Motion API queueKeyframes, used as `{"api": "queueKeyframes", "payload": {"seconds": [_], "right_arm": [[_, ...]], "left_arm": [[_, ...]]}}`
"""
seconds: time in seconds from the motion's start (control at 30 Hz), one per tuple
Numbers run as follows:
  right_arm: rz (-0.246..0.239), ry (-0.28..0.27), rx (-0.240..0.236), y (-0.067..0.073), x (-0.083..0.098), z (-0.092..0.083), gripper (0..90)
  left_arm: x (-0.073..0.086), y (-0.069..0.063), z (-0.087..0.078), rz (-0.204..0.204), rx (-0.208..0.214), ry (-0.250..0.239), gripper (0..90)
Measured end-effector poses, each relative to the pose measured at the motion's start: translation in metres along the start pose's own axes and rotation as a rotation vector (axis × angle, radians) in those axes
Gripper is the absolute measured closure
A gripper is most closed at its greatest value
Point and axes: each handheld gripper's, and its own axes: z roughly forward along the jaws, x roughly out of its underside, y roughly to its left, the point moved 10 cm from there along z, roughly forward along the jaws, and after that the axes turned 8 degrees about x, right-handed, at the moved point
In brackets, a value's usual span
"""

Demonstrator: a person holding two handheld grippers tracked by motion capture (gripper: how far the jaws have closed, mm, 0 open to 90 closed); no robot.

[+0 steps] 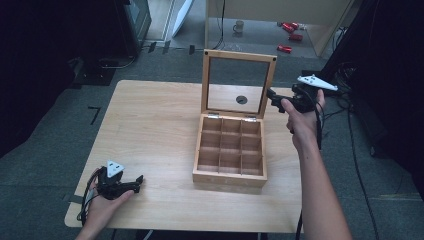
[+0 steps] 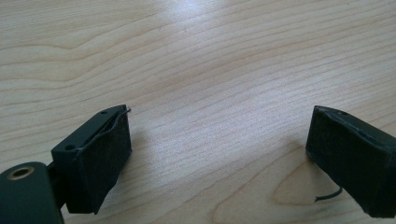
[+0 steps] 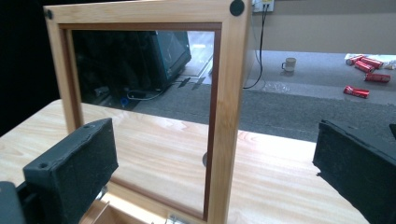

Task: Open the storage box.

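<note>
Wooden box [image 1: 230, 150] was seen near centre of table [image 1: 150, 120], nine compartments appearing empty, lid [image 1: 239, 82] stood upright w/ glass pane. Risk judged: lid frame stood betw. jaws of R gripper [image 1: 274, 95], so a sideways nudge could slam lid down or skid box; cause would be uneven contact on right edge of the frame. R gripper was held at box's right rear, level w/ lid's right edge, forearm reaching in from the near side; jaws were spread wide, either side of frame in right gripper view [image 3: 215, 154], contact w/ wood not confirmable. L gripper [image 1: 139, 181] was rested on table well left of box, near front edge, jaws spread apart [image 2: 215, 154], nothing betw. them.
</note>
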Motion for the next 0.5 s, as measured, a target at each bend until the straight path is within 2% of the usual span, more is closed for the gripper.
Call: {"api": "queueKeyframes", "payload": {"seconds": [0.03, 0.07, 0.2, 0.27, 0.5], "right_arm": [[0.000, 0.000, 0.000, 0.000, 0.000, 0.000, 0.0], [0.002, -0.004, -0.002, -0.002, 0.003, -0.009, 0.0], [-0.004, -0.010, 0.002, -0.006, 0.010, -0.022, 0.0], [-0.007, -0.007, 0.012, -0.010, 0.019, -0.033, 0.0], [-0.004, -0.008, 0.020, -0.017, 0.039, -0.051, 0.0]], "left_arm": [[0.000, 0.000, 0.000, 0.000, 0.000, 0.000, 6.8], [0.000, 0.000, 0.000, -0.001, -0.001, 0.001, 6.8], [0.000, 0.000, 0.000, 0.002, -0.002, 0.002, 6.8], [0.000, 0.000, 0.000, 0.000, -0.001, 0.001, 6.8], [-0.001, 0.000, 0.001, -0.002, -0.002, 0.000, 6.8]]}}
